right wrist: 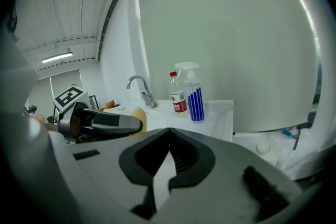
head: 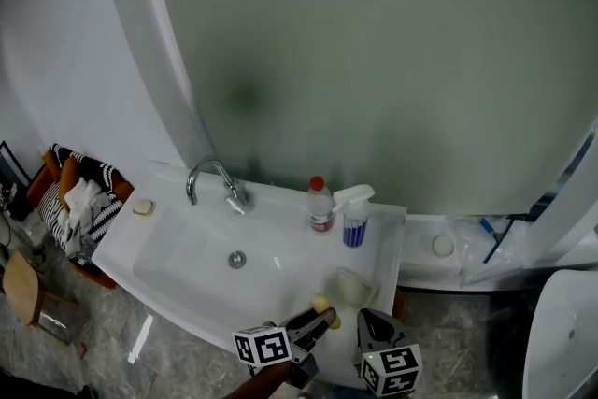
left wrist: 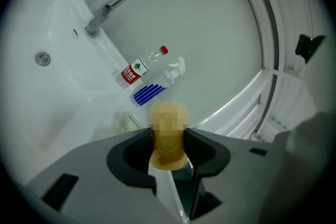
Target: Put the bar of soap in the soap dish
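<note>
Clamping the bar of soap (left wrist: 169, 131) between its jaws, the left gripper (head: 323, 320) holds it just beside the translucent soap dish (head: 353, 287) on the sink (head: 177, 262) rim. Right gripper (right wrist: 169, 132): jaws together, nothing between. Red-capped bottle (head: 320, 204) and blue spray bottle (head: 354, 220) stand upright behind the dish.

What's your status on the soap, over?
Left tool shut on soap bar. Right tool shut, empty. Soap dish on sink rim just ahead, looks empty. Water bottle and spray bottle behind it, nothing blocking.
</note>
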Motion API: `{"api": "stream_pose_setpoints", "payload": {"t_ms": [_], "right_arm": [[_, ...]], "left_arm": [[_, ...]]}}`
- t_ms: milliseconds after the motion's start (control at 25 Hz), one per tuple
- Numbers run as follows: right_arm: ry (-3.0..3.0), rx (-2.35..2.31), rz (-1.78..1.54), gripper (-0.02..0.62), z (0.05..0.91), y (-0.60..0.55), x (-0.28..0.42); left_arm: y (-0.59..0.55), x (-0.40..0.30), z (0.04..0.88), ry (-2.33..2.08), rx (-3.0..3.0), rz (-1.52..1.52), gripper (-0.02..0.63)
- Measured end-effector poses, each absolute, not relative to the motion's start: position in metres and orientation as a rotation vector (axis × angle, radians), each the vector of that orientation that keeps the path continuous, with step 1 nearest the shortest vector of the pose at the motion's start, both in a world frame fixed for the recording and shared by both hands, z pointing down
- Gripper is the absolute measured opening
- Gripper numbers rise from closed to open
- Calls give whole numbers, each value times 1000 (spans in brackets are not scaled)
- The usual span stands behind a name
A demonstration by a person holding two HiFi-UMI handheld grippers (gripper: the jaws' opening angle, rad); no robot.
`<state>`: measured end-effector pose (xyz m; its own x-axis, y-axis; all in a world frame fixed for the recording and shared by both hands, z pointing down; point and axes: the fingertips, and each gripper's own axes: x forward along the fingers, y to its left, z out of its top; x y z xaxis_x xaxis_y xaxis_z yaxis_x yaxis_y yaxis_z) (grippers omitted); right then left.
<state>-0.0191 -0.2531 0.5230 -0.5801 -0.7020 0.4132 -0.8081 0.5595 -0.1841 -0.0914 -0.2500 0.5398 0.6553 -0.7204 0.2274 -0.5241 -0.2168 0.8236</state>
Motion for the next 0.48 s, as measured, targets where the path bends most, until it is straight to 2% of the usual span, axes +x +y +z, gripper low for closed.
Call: {"api": "stream_pose_setpoints", "payload": {"t_ms": [480], "right_arm": [[-2495,1231,517,11,527,-285,-9]], "left_arm": [[-293,-66,547,-955,2255,311,184]]}}
